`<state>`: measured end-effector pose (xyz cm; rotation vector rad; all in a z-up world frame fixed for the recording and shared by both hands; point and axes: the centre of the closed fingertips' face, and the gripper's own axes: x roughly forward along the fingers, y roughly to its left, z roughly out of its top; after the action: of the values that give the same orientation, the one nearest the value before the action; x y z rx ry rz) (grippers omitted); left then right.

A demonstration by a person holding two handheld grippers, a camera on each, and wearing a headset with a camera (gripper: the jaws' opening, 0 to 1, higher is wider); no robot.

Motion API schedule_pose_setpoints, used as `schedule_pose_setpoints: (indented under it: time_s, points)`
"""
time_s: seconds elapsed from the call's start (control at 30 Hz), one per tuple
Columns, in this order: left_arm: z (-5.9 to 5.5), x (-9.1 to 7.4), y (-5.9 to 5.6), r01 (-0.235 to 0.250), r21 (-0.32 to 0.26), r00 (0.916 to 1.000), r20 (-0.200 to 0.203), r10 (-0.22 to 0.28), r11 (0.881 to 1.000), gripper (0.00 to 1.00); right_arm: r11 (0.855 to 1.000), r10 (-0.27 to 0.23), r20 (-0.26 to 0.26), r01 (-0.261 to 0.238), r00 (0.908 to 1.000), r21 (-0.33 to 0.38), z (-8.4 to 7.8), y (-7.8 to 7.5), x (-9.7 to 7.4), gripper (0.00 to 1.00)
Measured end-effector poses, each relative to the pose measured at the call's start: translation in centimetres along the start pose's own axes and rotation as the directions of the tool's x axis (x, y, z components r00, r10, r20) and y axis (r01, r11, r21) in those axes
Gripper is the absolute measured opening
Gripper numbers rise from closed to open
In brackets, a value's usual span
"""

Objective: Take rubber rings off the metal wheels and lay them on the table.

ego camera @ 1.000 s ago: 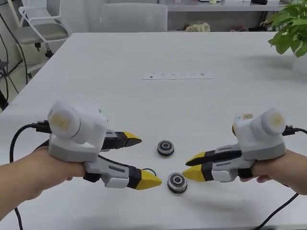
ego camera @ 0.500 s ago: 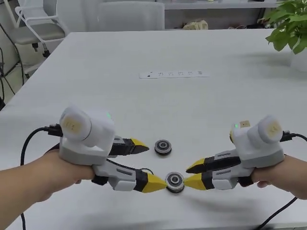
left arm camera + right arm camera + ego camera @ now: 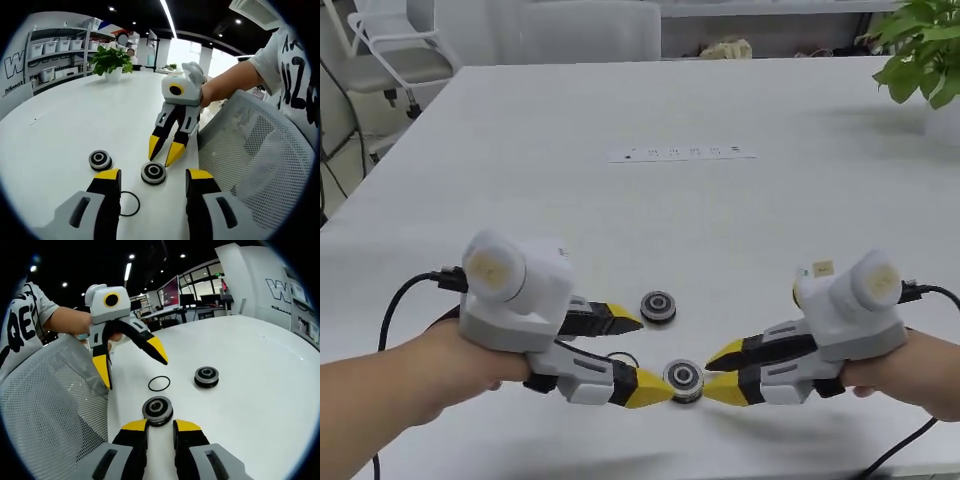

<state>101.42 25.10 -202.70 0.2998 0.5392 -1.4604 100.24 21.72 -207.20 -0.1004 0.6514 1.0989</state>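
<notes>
I hold two claws, both open: my left claw [image 3: 656,356] wide, my right claw [image 3: 708,380] narrowly. Of two metal wheels, the near wheel [image 3: 683,378] lies between their tips and the far wheel [image 3: 658,306] at its 11 o'clock. One rubber ring [image 3: 159,390] lies on the desk [image 3: 720,220] between my left jaws. A second ago both claws stood farther from the near wheel.
</notes>
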Motion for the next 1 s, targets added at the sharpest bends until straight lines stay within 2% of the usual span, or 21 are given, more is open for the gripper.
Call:
schedule_pose_setpoints:
  time_s: [0.47,1.0]
  points:
    - [-1.1,1.6,-0.6,0.038,0.011,0.9984,-0.042,-0.037,0.999,0.38,1.0,0.0,-0.01,0.0,0.9999,-0.016,-0.6,0.0,0.5,0.14]
    - [-1.3,3.2,-1.0,0.067,0.032,0.9953,-0.072,-0.065,0.997,0.26,1.0,0.002,-0.003,-0.002,1.0,-0.03,-0.5,0.0,0.6,0.11]
